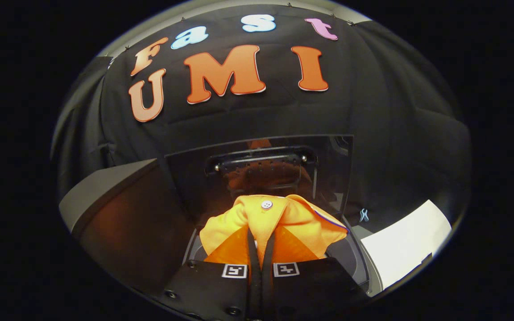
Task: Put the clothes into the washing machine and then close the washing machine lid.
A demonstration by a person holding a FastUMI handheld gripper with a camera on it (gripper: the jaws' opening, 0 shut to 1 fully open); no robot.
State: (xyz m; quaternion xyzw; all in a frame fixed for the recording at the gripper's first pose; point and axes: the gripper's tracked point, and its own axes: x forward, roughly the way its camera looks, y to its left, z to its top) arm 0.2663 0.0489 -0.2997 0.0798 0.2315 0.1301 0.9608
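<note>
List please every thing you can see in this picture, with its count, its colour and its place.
garment: one, orange-yellow, pinched between the fingers and bunched just ahead of them, above the washer opening.
button: one, white, on the garment's top fold.
washing machine lid: one, dark and glossy, raised upright beyond the garment, reflecting orange.
washing machine top: one, grey rim around the opening, under and beside the garment.
panel: one, white, to the side of the washer.
booth wall: one, black cloth, behind everything.
gripper: one, fingers shut on the garment.
</note>
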